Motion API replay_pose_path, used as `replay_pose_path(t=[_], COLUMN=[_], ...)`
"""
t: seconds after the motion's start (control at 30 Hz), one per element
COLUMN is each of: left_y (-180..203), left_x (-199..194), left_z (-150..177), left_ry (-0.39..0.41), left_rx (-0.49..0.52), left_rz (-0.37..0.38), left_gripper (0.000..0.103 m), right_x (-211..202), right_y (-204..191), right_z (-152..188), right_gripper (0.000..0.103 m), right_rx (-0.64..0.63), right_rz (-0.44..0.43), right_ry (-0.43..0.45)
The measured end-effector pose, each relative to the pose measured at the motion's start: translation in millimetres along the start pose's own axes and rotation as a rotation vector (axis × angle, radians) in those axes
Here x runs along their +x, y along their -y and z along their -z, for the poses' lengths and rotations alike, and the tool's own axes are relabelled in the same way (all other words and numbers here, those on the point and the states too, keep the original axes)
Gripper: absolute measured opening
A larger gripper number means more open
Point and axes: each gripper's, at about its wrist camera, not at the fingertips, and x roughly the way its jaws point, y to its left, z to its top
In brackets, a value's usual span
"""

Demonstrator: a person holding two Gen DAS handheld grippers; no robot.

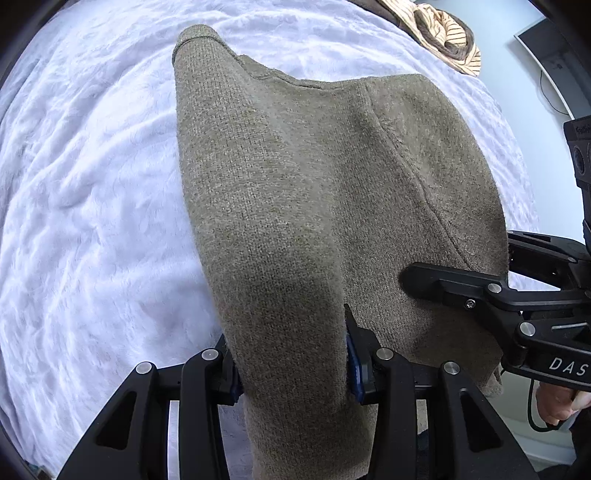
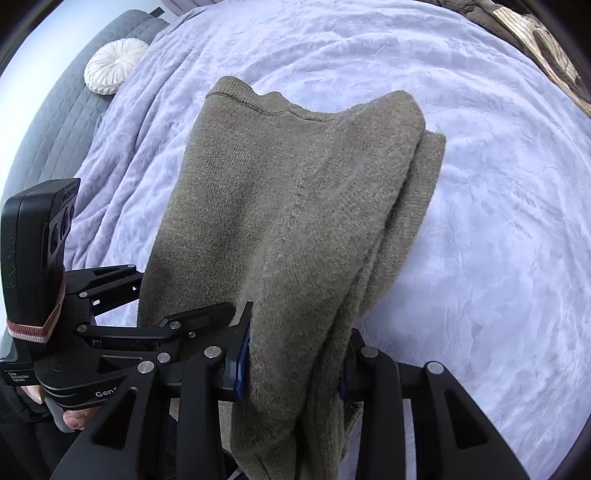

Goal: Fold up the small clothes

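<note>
An olive-brown knit sweater (image 1: 295, 192) lies partly folded on a white fluffy bedspread (image 1: 92, 184), its far hem flat and its near end lifted. My left gripper (image 1: 295, 369) is shut on the sweater's near left part, cloth bunched between the blue pads. My right gripper (image 2: 291, 365) is shut on the near right part of the same sweater (image 2: 295, 192). The right gripper also shows at the right of the left wrist view (image 1: 461, 288), and the left gripper shows at the left of the right wrist view (image 2: 177, 325).
The bedspread (image 2: 498, 221) covers the bed. A striped tan and brown garment (image 1: 443, 33) lies at the far right. A round white cushion (image 2: 112, 66) rests on a grey quilted headboard or sofa (image 2: 55, 122) at the far left.
</note>
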Motion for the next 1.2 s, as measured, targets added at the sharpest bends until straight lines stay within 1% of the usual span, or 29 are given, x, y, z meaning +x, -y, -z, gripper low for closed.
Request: replay_pose_path(t=[0.2,0.33,0.53,0.67,0.73,0.77,0.8,0.9,1.0,1.03,1.1,1.13,1.17,1.2], left_y=[7.3,7.3,12.8,17.4,18.6,14.0,13.0,10.2,7.5,7.5,6.5,5.9,6.6,6.4], left_x=[21.3,27.1,40.3,43.8,45.2,47.3,49.6,62.8,67.6,67.6,68.0,69.1,69.5,69.6], left_z=[-0.5,4.5,9.8,11.8,11.8,2.6,1.5,0.7,1.0,0.8,0.4,0.7,2.8,3.6], left_ry=[-0.037,-0.049,-0.083,-0.085,-0.087,-0.089,-0.093,-0.118,-0.138,-0.14,-0.149,-0.155,-0.154,-0.153], left_rx=[-0.028,-0.042,-0.05,-0.055,-0.06,-0.062,-0.063,-0.07,-0.09,-0.094,-0.097,-0.098,-0.095,-0.089], left_rz=[-0.017,-0.017,-0.035,-0.04,-0.036,-0.034,-0.034,-0.04,-0.031,-0.029,-0.041,-0.065,-0.088,-0.096], left_gripper=[0.043,0.043,0.043,0.043,0.043,0.043,0.044,0.045,0.047,0.05,0.062,0.076,0.084,0.084], right_x=[13.7,18.6,33.4,38.2,38.5,39.5,42.0,47.1,54.5,56.4,59.7,61.3,63.0,63.8], right_y=[9.6,15.0,22.3,23.2,25.0,26.1,25.0,28.9,32.3,34.5,39.1,41.7,43.2,44.4], right_z=[3.1,6.0,13.3,14.6,15.8,16.4,15.5,17.6,21.5,22.4,22.9,22.9,22.8,22.9], right_gripper=[0.036,0.036,0.036,0.035,0.035,0.035,0.035,0.035,0.035,0.035,0.035,0.035,0.036,0.038], right_rx=[0.008,0.008,0.012,0.015,0.017,0.019,0.021,0.026,0.035,0.044,0.064,0.077,0.083,0.084], right_rz=[-0.001,-0.01,-0.02,-0.026,-0.029,-0.03,-0.029,-0.027,-0.022,-0.021,-0.022,-0.021,-0.022,-0.022], right_ry=[-0.028,-0.038,-0.078,-0.087,-0.087,-0.088,-0.09,-0.106,-0.12,-0.122,-0.126,-0.13,-0.132,-0.133])
